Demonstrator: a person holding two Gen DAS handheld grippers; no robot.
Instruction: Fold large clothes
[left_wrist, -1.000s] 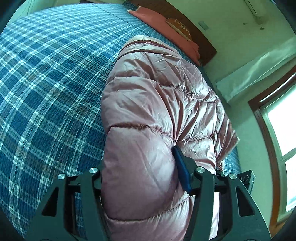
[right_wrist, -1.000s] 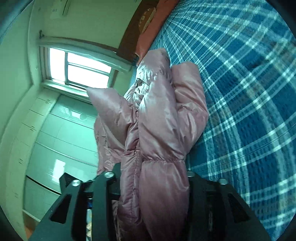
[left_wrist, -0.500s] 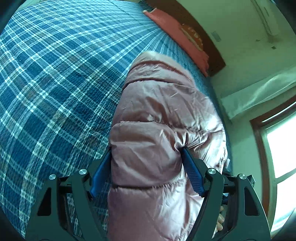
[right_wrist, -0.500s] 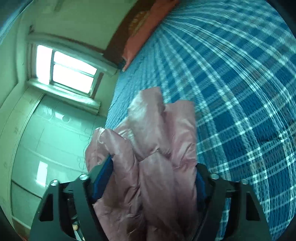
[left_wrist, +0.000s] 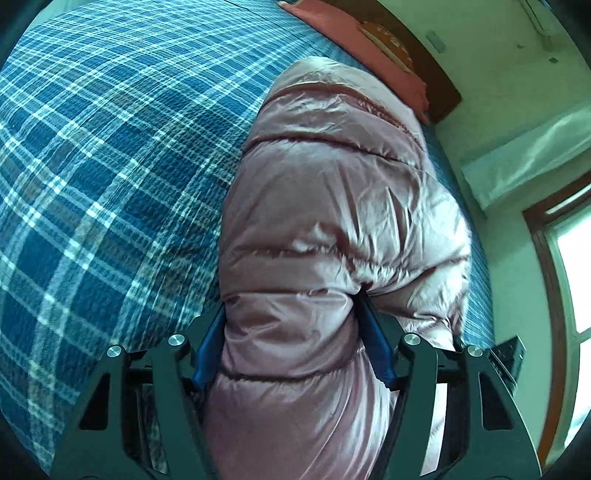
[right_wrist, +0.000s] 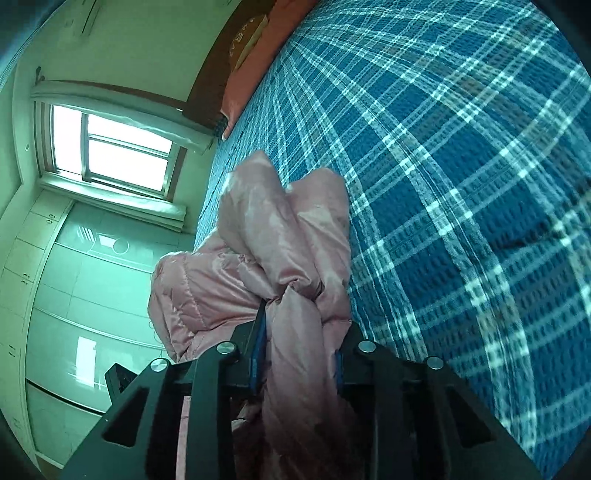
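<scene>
My left gripper (left_wrist: 290, 343) and right gripper (right_wrist: 297, 332) both have jaws squeezed on the puffy pink coat (left_wrist: 332, 206), bunched over the blue checked bed (left_wrist: 110, 147). It isn't folded flat yet; I think lots is left.

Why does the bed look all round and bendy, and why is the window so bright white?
In both wrist views a fisheye lens curves the plaid bedspread and darkens the corners. In the right wrist view the window is overexposed, so nothing outside shows. In the left wrist view the pink puffer jacket shines with daylight glare.
</scene>
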